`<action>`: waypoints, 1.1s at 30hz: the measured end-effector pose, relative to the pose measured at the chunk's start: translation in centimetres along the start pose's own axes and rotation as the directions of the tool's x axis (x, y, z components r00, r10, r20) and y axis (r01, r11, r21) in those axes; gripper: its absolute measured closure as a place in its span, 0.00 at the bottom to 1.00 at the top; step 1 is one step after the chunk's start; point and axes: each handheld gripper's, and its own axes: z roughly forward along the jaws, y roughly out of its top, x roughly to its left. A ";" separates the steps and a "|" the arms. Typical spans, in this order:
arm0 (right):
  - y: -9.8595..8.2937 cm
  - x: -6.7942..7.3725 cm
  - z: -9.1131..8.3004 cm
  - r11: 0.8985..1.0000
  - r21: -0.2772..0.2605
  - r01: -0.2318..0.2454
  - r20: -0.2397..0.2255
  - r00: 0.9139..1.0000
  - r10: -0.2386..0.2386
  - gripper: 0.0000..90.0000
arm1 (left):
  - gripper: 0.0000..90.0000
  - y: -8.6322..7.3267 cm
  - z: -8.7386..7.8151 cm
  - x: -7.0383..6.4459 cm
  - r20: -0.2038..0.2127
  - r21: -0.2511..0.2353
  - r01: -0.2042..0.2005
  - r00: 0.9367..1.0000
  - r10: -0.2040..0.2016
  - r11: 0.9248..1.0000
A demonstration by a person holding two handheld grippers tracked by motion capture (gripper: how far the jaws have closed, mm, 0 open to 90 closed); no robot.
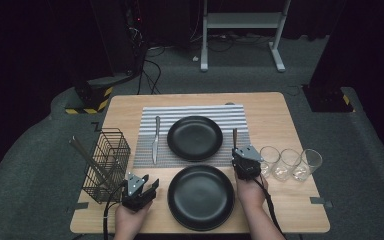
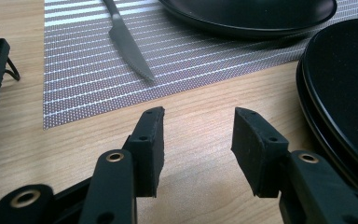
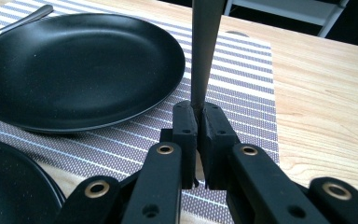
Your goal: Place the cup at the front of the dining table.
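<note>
On wooden table [image 1: 275, 125], dark room | right tool [image 1: 236, 148] clamps utensil handle [image 3: 204, 46] | left tool [image 2: 196, 122] agape over bare wood

Black plates [image 1: 195, 137] — grey-striped placemat [image 1: 145, 145]

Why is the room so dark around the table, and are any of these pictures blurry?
High view: light falls on the table, the surroundings stay near black. Left gripper view: the jaws are sharp, the knife slightly soft. Right gripper view: the utensil in the right gripper blurs upward; the plate shows a soft sheen.
</note>
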 end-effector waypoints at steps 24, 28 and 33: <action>2.4 -0.7 4.3 0.996 0.033 -0.077 0.040 0.996 0.075 0.95 | 0.60 0.0 0.0 0.3 0.029 -0.006 0.029 0.999 -0.029 1.000; 2.6 -0.9 5.0 0.995 0.041 -0.092 0.047 0.995 0.090 0.94 | 0.61 0.0 0.0 0.3 0.032 -0.005 0.027 0.999 -0.027 1.000; 2.8 -0.8 5.9 0.995 0.053 -0.088 0.052 0.995 0.086 0.94 | 0.61 0.0 0.0 0.5 0.038 -0.008 0.038 0.999 -0.038 0.999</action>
